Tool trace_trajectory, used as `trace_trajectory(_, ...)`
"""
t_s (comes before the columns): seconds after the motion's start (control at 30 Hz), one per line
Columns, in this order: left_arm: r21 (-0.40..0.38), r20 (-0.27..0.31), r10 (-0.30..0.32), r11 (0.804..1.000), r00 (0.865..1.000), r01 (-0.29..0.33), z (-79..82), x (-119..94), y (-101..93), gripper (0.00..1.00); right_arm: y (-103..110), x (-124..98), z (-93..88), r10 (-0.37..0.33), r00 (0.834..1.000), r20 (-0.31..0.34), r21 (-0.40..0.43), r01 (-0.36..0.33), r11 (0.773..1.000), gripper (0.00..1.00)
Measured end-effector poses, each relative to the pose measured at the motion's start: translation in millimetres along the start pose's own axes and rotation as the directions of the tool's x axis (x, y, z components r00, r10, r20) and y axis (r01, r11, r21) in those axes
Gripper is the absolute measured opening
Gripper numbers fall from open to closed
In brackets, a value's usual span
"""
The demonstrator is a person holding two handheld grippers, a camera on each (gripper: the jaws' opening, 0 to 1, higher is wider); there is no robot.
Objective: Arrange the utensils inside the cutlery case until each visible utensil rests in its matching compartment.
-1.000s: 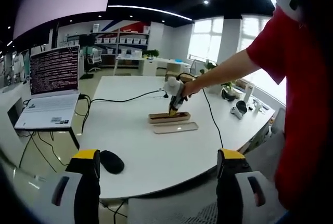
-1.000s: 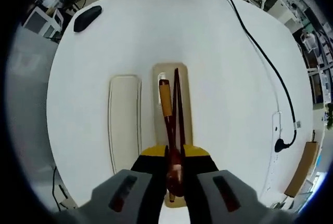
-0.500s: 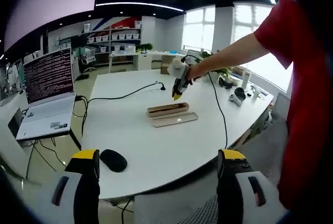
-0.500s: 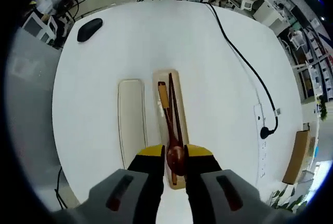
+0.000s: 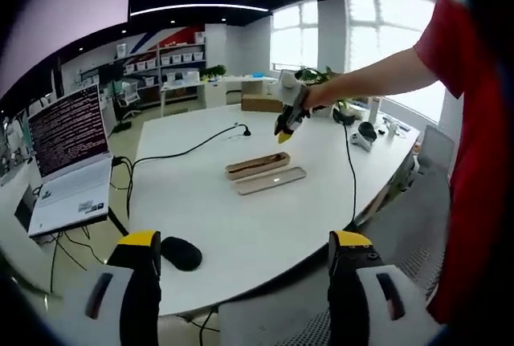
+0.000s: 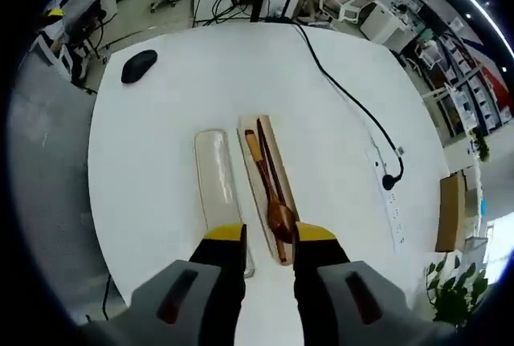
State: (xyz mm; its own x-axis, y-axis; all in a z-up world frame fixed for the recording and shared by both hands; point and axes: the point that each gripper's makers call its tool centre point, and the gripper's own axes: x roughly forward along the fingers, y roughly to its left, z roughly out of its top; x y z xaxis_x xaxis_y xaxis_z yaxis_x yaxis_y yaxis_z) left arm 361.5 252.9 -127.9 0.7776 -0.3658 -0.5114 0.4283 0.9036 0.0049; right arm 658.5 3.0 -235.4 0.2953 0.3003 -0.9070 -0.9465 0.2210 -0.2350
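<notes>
A beige cutlery case point(image 6: 251, 128) lies open on the white table point(image 6: 161, 121), with its lid point(image 6: 217, 177) flat beside it on the left. Inside the case rest a wooden spoon point(image 6: 280, 217) with a brown bowl and a pair of dark chopsticks point(image 6: 268, 161). My right gripper point(image 6: 268, 242) hovers well above the near end of the case, jaws a small gap apart with nothing between them. The left gripper view has the case point(image 5: 257, 165), the lid point(image 5: 269, 180) and the right gripper point(image 5: 287, 119) high over them in a person's hand. My left gripper point(image 5: 241, 278) stands wide open off the table's near edge.
A black mouse point(image 6: 138, 65) point(image 5: 183, 253) lies near the table's edge. A black cable point(image 6: 345, 97) runs to a plug and a power strip point(image 6: 389, 179). A laptop point(image 5: 68, 161) sits on a side desk. A person's red sleeve point(image 5: 474, 121) is at the right.
The right gripper has risen away from the case. The spoon that was between its jaws now lies in the case. The left gripper's camera has shifted a little.
</notes>
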Motion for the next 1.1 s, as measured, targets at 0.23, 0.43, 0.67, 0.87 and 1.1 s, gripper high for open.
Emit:
trace_trajectory(0.23, 0.026, 0.021, -0.036, 0.999, 0.999, 0.035, 9.7, 2, -6.9, 0.86, 6, -11, -12.8, -0.01, 1.0, 0.02, 0.052, 0.009, 0.999, 0.21)
trace_trajectory(0.43, 0.02, 0.042, -0.063, 0.998, 0.997, 0.062, 12.2, 2, -8.7, 0.87, 14, -30, -11.5, -0.012, 0.997, 0.083, 0.125, 0.002, 0.992, 0.23)
trace_trajectory(0.67, 0.043, 0.041, -0.081, 0.996, 0.996, 0.08, 14.3, 4, -8.8, 0.87, 23, -46, -15.5, -0.018, 0.993, 0.116, 0.171, -0.002, 0.985, 0.27)
trace_trajectory(0.87, 0.059, 0.027, -0.055, 0.997, 0.998, 0.053, 13.1, 5, -3.2, 0.91, 33, -53, -16.9, -0.017, 0.991, 0.134, 0.06, 0.009, 0.998, 0.3)
trace_trajectory(1.1, 0.088, 0.019, -0.068, 0.994, 0.997, 0.066, 11.4, 5, -4.9, 0.91, 37, -74, -13.2, -0.074, 0.979, 0.188, 0.118, 0.053, 0.992, 0.31)
